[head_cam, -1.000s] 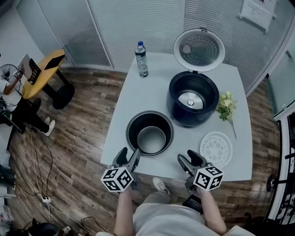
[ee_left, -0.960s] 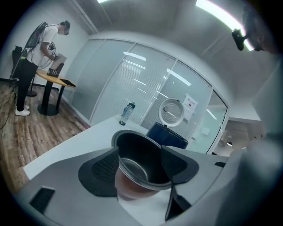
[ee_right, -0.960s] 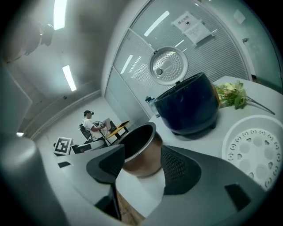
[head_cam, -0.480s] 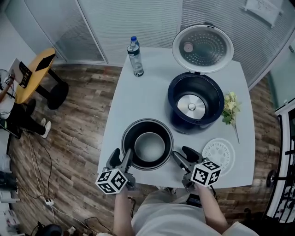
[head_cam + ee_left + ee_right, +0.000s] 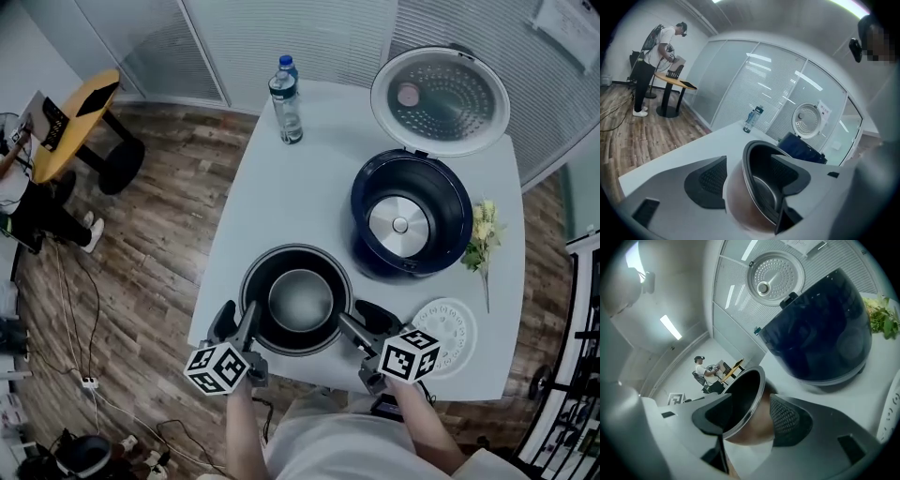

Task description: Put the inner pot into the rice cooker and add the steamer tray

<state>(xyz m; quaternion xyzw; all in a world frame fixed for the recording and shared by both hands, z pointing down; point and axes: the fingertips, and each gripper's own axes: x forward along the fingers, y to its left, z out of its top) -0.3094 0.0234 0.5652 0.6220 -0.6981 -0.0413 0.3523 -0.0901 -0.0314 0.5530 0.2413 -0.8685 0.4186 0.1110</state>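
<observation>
Rice cooker [image 5: 367, 246], lid [image 5: 441, 100] up, stands at far right of tabletop [image 5: 281, 206]. Inner pot [image 5: 300, 300] sits upright at near edge, just beside cooker. Steamer tray [image 5: 452, 323] lies flat to pot's right. Bottle [image 5: 286, 101] at far left. L hand-held gripper [image 5: 238, 311] & R hand-held gripper [image 5: 349, 311]: jaws apart, each astride pot rim on opp. sides, one jaw inside, one outside.

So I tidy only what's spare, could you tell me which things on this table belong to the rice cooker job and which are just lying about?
For the job: inner pot, open rice cooker, steamer tray.
Just lying about: water bottle, flowers.
</observation>
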